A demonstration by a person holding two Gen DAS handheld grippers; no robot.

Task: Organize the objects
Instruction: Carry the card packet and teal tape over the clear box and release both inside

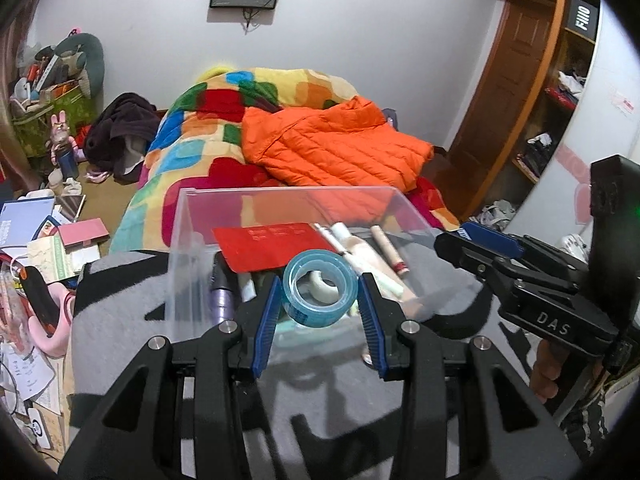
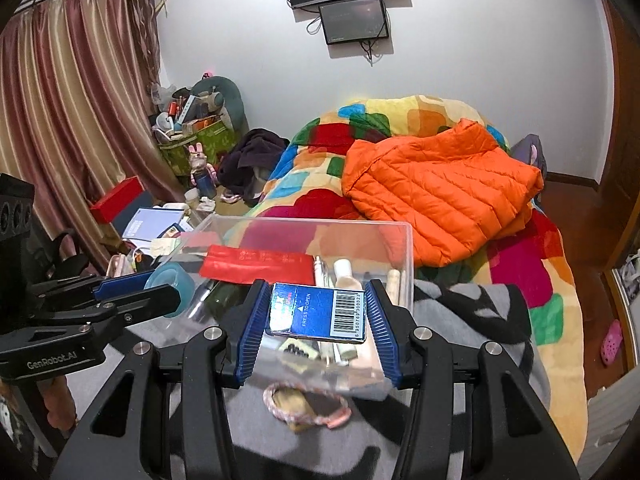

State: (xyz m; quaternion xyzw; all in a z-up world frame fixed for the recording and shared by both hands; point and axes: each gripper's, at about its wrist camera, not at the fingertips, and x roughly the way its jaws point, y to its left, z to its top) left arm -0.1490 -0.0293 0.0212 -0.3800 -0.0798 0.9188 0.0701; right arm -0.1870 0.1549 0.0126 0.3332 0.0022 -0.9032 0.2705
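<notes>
Clear plastic box [image 1: 304, 200], open-topped, stood on a grey-and-black blanket [image 1: 120, 320] at the foot of a bed; seen in both wrist views. Contents: a red flat packet [image 1: 272, 246] lying toward the far wall of the box, several pale tubes [image 1: 360, 256] side by side at the right end, a purple cylinder [image 1: 222, 296] near the left wall, and a small white tape roll [image 1: 326, 284]. Item one: a translucent blue tape roll [image 1: 320, 288], pinched across its width between the blue pads of the left tool [image 1: 320, 312] and held above the near part of the box. Item two: a blue flat pack [image 2: 316, 312] with a barcode label and the words "PRESS TO OPEN", clamped by its two long edges in the right tool [image 2: 316, 320], held roughly level over the near right part of the box. Both tools were thus closed on their loads, neither pair of pads spread free. On the blanket just in front of the box lay a pink looped band [image 2: 306, 406] around a tan object whose kind could not be told. Behind the box: a multicoloured patchwork blanket [image 2: 320, 184] covering the bed, with an orange quilted jacket [image 2: 440, 188] lying on top. Left of the bed, the floor held scattered papers [image 1: 24, 224], a green bag [image 2: 212, 136] full of oddments, and a dark garment [image 2: 252, 156] heaped nearby. Pink curtains [image 2: 72, 100] hung at the left; two dark screens [image 2: 354, 20] were mounted on the white wall.
</notes>
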